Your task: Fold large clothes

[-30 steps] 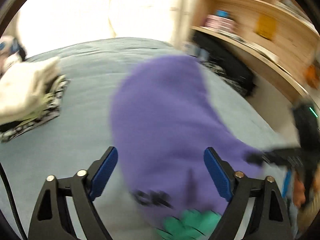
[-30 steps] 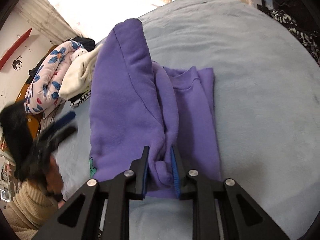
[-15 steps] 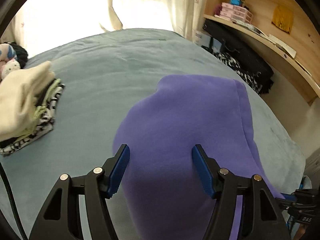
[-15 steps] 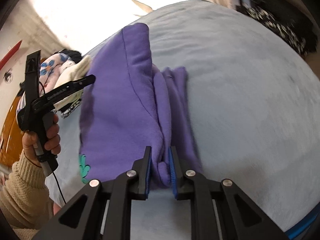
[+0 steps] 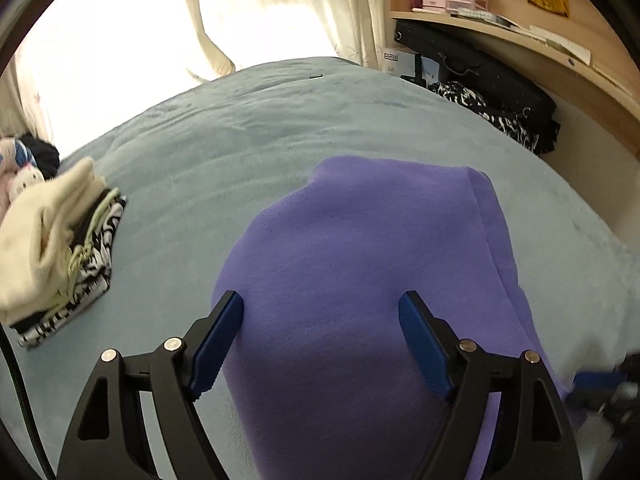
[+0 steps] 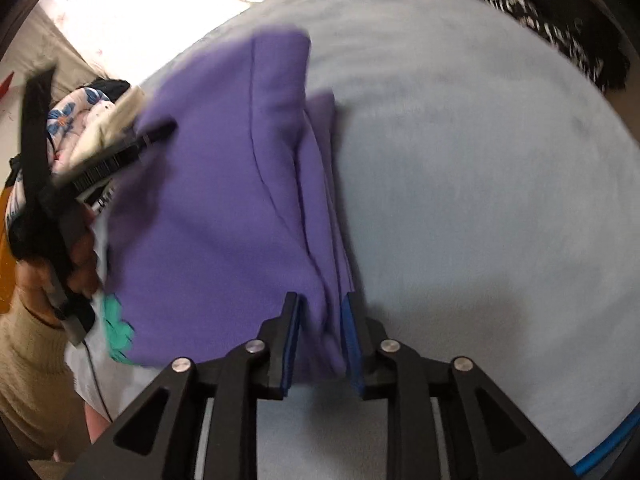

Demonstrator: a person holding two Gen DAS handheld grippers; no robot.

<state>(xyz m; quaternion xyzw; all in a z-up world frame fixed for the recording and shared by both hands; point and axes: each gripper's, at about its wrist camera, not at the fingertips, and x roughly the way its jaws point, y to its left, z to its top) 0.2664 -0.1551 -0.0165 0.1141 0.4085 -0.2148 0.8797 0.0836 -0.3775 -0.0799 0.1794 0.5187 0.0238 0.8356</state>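
Observation:
A purple sweatshirt (image 5: 360, 264) lies folded on the grey-blue bed (image 5: 200, 152). My left gripper (image 5: 320, 336) is open and hovers over its near part, holding nothing. In the right wrist view the sweatshirt (image 6: 224, 200) shows a green print (image 6: 116, 328) at its near left corner. My right gripper (image 6: 320, 336) is shut on the bunched right edge of the sweatshirt, with a thick roll of cloth between the blue pads. The left gripper (image 6: 160, 132) shows there, blurred, over the garment's far left side.
A stack of folded clothes (image 5: 52, 248) with a cream top sits on the bed at the left, a floral bundle (image 6: 64, 120) behind it. A wooden shelf unit (image 5: 520, 32) and dark bags (image 5: 480, 80) stand along the right. Bright curtains (image 5: 280, 8) hang behind.
My left gripper has risen and steadied above the sweatshirt, staying open. My right gripper's jaws have widened slightly around the bunched edge, and the folded stack of cloth looks narrower.

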